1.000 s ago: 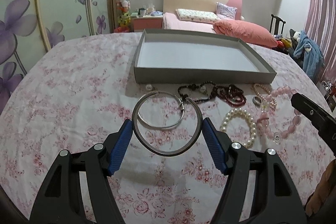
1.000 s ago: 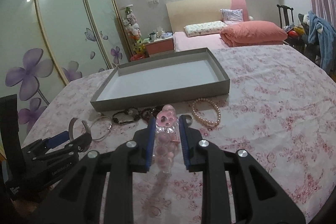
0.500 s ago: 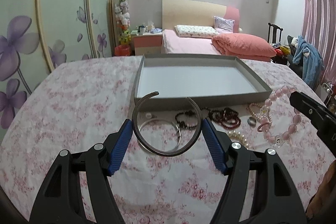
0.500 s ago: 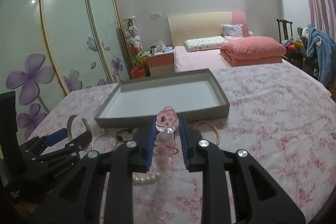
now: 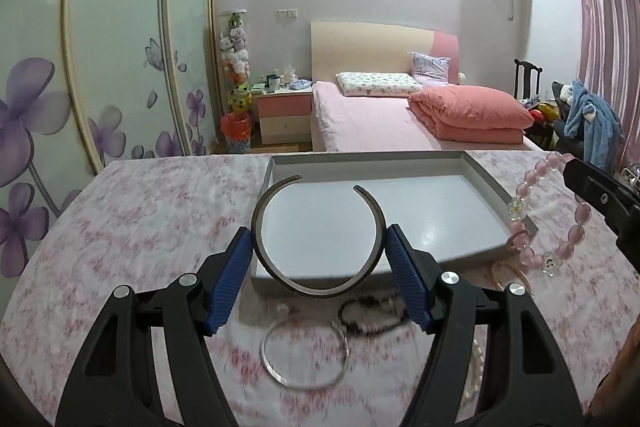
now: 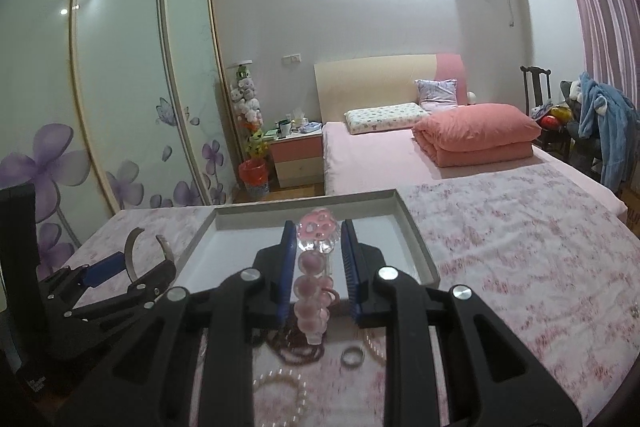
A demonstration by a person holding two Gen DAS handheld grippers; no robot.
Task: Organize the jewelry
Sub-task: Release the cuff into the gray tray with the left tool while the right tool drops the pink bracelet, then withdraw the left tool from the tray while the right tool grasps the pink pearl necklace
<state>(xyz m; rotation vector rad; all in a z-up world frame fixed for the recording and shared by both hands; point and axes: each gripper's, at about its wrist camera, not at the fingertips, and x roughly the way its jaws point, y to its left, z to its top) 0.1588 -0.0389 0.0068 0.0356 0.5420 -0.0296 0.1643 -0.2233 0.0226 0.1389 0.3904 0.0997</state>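
Both held pieces have risen toward the tray (image 5: pixel 486 187): the left gripper (image 5: pixel 319 259) fingers (image 5: pixel 228 285) clamp the open bangle (image 5: pixel 318 285) over its near edge, the right gripper (image 6: pixel 316 247) fingers (image 6: pixel 286 267) pinch the pink bead bracelet (image 6: pixel 312 291) there.

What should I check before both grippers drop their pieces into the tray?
1. Left gripper clamped on open cuff bangle: ok.
2. Right gripper clamped on pink bead bracelet: ok.
3. Grey tray has bare floor for both: ok.
4. Bangle fully past tray's near wall: cannot tell.
5. Bracelet's hanging loop clear of the tray's rim: cannot tell.
6. Silver hoop and small ring left on the floral cloth, not snagged: ok.
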